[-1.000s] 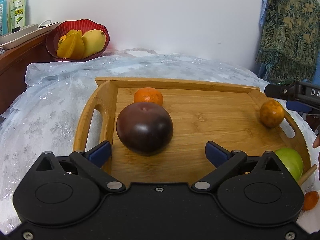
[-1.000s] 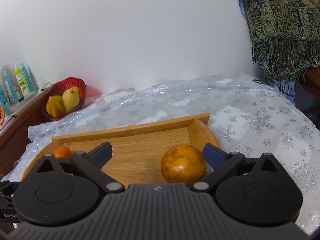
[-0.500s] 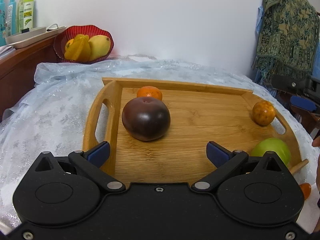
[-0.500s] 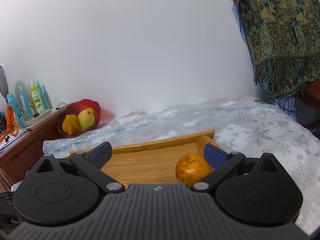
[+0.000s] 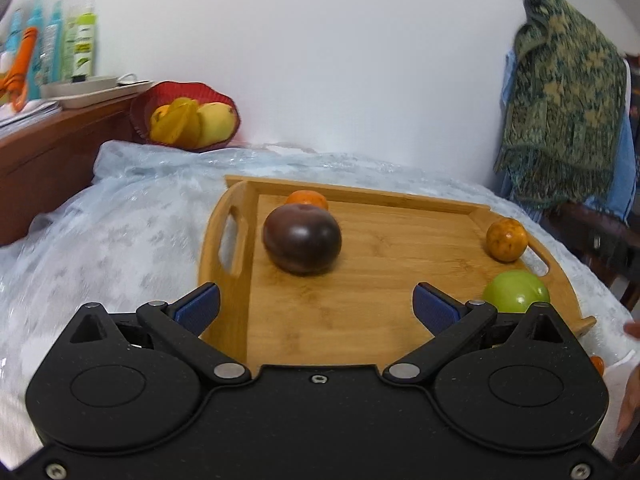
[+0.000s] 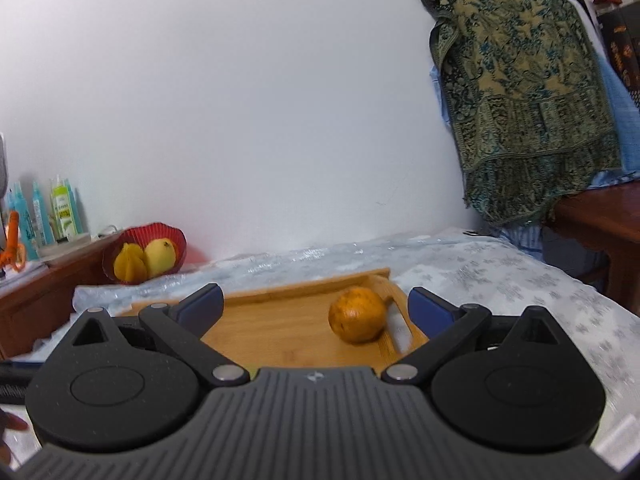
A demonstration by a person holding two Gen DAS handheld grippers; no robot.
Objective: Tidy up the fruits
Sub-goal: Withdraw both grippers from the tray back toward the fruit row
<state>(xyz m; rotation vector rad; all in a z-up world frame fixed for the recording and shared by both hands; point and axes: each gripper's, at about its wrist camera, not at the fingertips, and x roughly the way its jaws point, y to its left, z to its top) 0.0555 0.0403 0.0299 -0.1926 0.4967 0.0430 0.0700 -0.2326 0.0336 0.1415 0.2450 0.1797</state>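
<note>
A wooden tray (image 5: 372, 308) lies on the silver-patterned cloth. On it rest a dark purple fruit (image 5: 302, 238), a small orange (image 5: 307, 199) behind it, a speckled orange (image 5: 507, 239) by the right handle and a green apple (image 5: 516, 292) at the near right. My left gripper (image 5: 316, 307) hovers open over the tray's near edge, holding nothing. In the right wrist view my right gripper (image 6: 314, 306) is open and empty, pulled back from the speckled orange (image 6: 357, 315) by the tray's (image 6: 280, 320) right handle.
A red bowl (image 5: 184, 118) with yellow fruit stands at the back left by a wooden shelf (image 5: 60, 140) with bottles. A patterned green cloth (image 6: 520, 112) hangs at the right over dark furniture. A small orange item (image 5: 597, 364) lies off the tray, near a hand (image 5: 630, 392).
Both grippers have drawn back and risen from the tray, so the fruits look farther away. All fruits stay where they were. The right gripper is no longer seen in the left view.
</note>
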